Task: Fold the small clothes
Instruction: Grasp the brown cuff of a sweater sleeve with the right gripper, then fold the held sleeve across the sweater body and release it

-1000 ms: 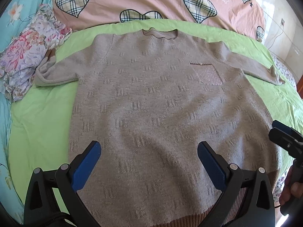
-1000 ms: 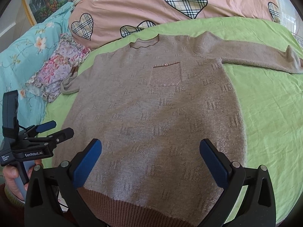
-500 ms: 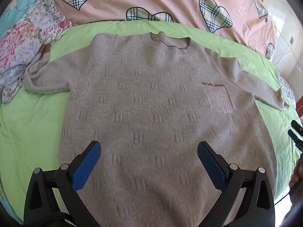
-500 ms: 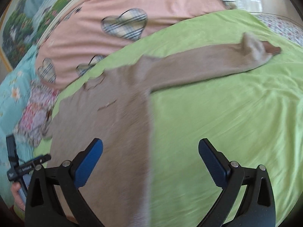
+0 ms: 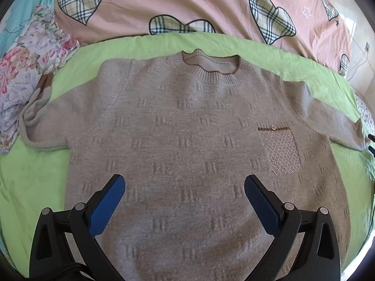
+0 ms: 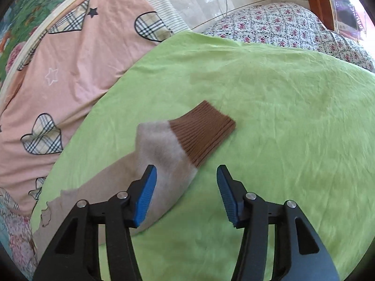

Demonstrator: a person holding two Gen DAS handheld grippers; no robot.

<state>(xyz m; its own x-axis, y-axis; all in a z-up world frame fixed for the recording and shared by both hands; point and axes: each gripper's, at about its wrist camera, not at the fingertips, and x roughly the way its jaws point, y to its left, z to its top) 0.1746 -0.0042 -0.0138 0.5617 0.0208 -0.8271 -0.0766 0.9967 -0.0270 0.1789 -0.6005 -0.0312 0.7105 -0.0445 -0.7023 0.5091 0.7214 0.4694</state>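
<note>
A grey-beige knitted sweater (image 5: 187, 140) lies flat, front up, on a green sheet (image 5: 35, 182), with a sparkly chest pocket (image 5: 281, 154) and a ribbed collar (image 5: 211, 68). My left gripper (image 5: 184, 192) hovers open over the sweater's lower body with nothing between its pads. In the right wrist view the sweater's sleeve (image 6: 161, 154) ends in a brown ribbed cuff (image 6: 204, 131). My right gripper (image 6: 186, 187) is over that sleeve end, jaws closing; the sleeve lies under the left pad and partly between the pads, not pinched.
A pink quilt with checked hearts (image 5: 187, 2) borders the far side of the green sheet (image 6: 281, 107). A floral cloth (image 5: 25, 70) is heaped by the sweater's other sleeve. A flowered bedspread (image 6: 293, 28) lies beyond the sheet on the right.
My left gripper has slid up the sweater toward the chest. My right gripper swung right from the hem to the sleeve cuff, rolled, and its jaws narrowed.
</note>
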